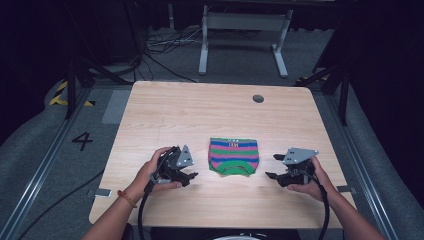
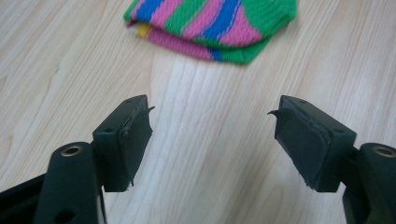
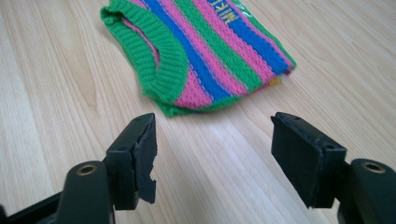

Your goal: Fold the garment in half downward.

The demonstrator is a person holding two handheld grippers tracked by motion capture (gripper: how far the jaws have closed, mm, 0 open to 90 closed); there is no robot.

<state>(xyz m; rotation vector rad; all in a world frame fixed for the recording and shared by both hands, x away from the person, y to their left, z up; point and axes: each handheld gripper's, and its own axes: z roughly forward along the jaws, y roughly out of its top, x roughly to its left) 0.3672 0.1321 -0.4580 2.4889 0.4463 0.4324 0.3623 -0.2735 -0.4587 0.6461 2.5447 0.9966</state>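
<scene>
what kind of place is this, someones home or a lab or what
Most likely a lab or recording studio, not a home. A bare wooden table stands among dark curtains, with loose cables on grey carpet, a floor number 4, and hazard tape. A striped knit garment lies between the handheld grippers.

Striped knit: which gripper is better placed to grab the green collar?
Right, probably. In the right gripper view, the striped knit's green collar faces the open right gripper. The left gripper, also open, faces a folded side edge.

Striped knit top (image 1: 233, 156) btwn left tool (image 1: 188, 176), right tool (image 1: 273, 166), both seemingly open.
</scene>
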